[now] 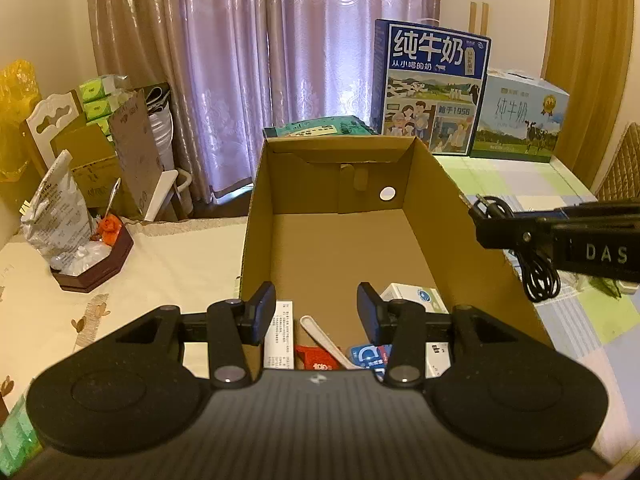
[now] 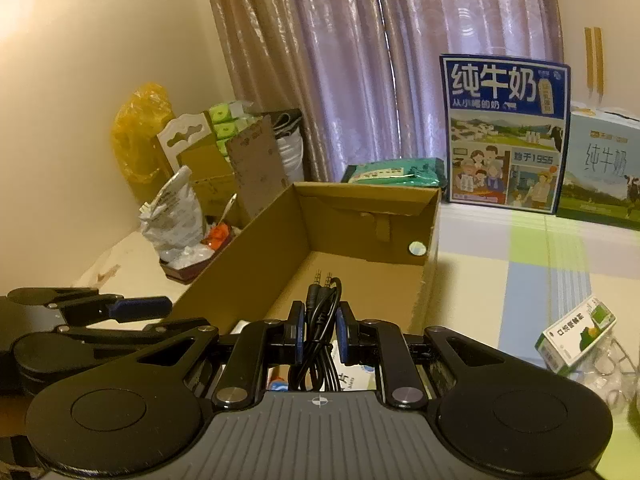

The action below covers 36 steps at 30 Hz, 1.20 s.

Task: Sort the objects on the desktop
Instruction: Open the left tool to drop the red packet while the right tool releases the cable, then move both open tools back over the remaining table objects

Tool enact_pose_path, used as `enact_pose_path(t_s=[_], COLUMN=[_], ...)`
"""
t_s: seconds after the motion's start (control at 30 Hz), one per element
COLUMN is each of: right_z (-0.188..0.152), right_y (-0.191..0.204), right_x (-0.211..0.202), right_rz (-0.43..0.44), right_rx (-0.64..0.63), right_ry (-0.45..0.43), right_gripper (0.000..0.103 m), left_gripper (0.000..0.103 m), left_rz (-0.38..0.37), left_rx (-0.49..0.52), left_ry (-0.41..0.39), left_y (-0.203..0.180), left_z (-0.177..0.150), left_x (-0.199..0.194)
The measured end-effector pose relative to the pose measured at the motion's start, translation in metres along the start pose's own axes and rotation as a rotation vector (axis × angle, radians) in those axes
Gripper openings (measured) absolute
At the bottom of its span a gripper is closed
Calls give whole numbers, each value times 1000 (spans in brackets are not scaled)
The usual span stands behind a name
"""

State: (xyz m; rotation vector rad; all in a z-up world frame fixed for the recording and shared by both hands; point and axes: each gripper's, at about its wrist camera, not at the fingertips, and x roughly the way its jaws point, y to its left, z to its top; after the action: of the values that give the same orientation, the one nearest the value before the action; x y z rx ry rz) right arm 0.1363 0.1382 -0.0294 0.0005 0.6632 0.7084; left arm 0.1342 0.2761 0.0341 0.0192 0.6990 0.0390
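An open cardboard box [image 1: 340, 248] stands on the table; its near end holds a white spoon [image 1: 326, 342], a red packet [image 1: 318, 360], a blue packet [image 1: 368, 356] and small white boxes [image 1: 416, 296]. My left gripper [image 1: 316, 312] hovers open over that near end, nothing between its fingers. My right gripper [image 2: 318, 334] is shut on a coiled black audio cable [image 2: 320, 320], held above the cardboard box [image 2: 360, 276]. From the left wrist view, the right gripper [image 1: 480, 216] comes in from the right over the box wall with the black audio cable [image 1: 536, 268] dangling.
Two milk cartons [image 1: 432, 84] and a green packet [image 1: 320, 128] stand behind the box. A dark tray with bags [image 1: 92, 264] sits at the left. A small green-and-white box [image 2: 576, 332] and clear plastic lie on the checked cloth at the right.
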Motion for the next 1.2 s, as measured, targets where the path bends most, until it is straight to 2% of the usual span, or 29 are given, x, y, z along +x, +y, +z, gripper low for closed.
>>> enact_pose_path(t_s=[0.47, 0.57, 0.6, 0.63, 0.67, 1.0, 1.2], right_z=[5, 7, 8, 8, 9, 4, -8], right_y=[12, 10, 9, 7, 5, -18, -38], right_x=[10, 9, 8, 8, 7, -10, -34], right_rz=[40, 63, 54, 52, 55, 24, 5], right_rx=[10, 18, 20, 27, 36, 78, 114], right_ry=[-16, -23, -29, -34, -39, -50, -53], right_gripper=[14, 20, 30, 45, 49, 52, 59], left_gripper=[39, 39, 39, 39, 39, 39, 41], left_rz=[7, 9, 9, 9, 9, 8, -2], left_rx=[1, 2, 2, 1, 1, 8, 21], left_ry=[5, 9, 11, 12, 14, 6, -4], left_y=[3, 4, 4, 4, 4, -4, -17], left_z=[-3, -5, -6, -7, -8, -7, -3], left_x=[-4, -3, -3, -3, -2, -10, -20])
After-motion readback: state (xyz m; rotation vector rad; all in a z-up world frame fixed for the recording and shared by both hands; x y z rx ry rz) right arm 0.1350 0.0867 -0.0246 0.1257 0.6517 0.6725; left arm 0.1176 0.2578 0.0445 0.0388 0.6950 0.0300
